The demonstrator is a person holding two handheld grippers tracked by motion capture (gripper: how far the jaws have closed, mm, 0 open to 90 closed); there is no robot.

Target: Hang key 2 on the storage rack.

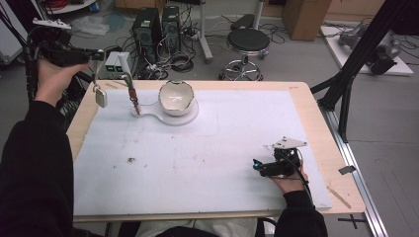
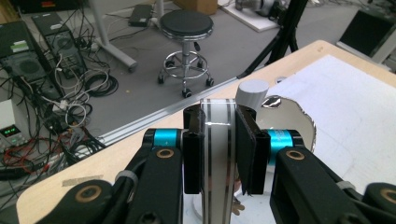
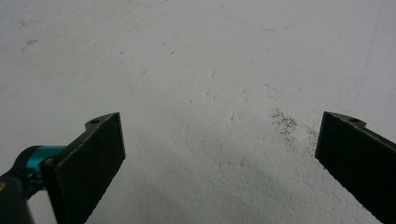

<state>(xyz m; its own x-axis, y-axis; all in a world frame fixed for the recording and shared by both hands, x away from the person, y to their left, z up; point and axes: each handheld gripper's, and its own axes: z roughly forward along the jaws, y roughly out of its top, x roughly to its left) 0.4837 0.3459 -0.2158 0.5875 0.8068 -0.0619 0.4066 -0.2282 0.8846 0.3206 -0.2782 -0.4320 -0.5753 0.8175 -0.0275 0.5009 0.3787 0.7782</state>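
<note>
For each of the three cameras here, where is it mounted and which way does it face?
High view: above the person's side, looking forward and down on the table; both forearms, left tool, right tool.
Left gripper view: on the left tool, facing the table's far edge and floor; its jaws clamp a flat white striped piece.
Right gripper view: on the right tool, facing the white sheet; jaws wide apart.
Shared: high and left gripper views both show the stool.

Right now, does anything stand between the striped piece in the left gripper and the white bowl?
Yes. A slanted rod stands on the clear base between them, left of the bowl. The left gripper is shut on the striped piece.
</note>
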